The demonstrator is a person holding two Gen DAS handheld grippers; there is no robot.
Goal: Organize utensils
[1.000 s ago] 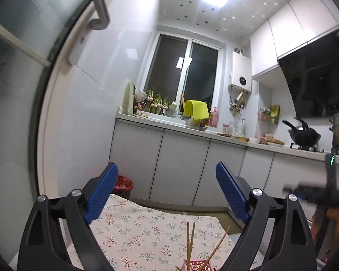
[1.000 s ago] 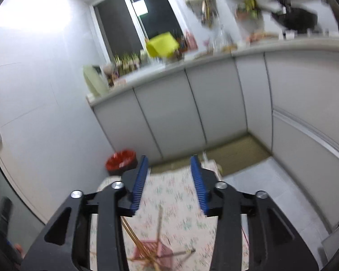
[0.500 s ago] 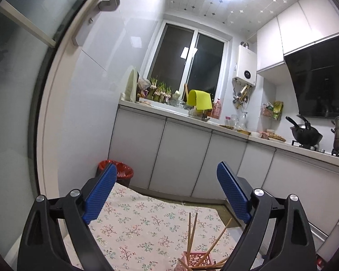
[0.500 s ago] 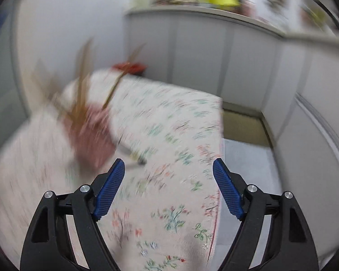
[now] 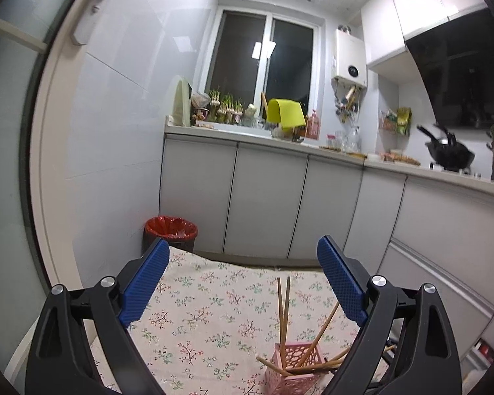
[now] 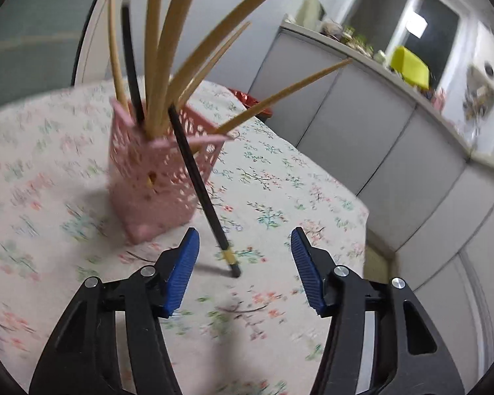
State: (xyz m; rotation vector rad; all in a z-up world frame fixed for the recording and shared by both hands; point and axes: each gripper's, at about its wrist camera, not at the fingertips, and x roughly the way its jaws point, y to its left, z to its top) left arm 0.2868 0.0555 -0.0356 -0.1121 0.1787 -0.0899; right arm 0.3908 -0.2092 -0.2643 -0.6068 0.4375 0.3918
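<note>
A floral tablecloth [image 6: 280, 197] is spread over the tabletop in a kitchen with grey cabinets [image 5: 263, 197]. The left gripper [image 5: 243, 283] is held spread and empty; the right gripper [image 6: 245, 263] is closing, nothing pinched.

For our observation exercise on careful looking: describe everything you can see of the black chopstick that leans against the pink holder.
The black chopstick is a thin, straight, dark stick, glossy like lacquer or plastic, with a yellowish band near its lower end. It stands outside the pink holder, tilted: its lower tip rests on the floral tablecloth, its upper part leans on the holder's rim. It lies ahead of the right gripper, whose closing jaws do not touch it. A second black stick stands inside the holder among wooden ones.
</note>
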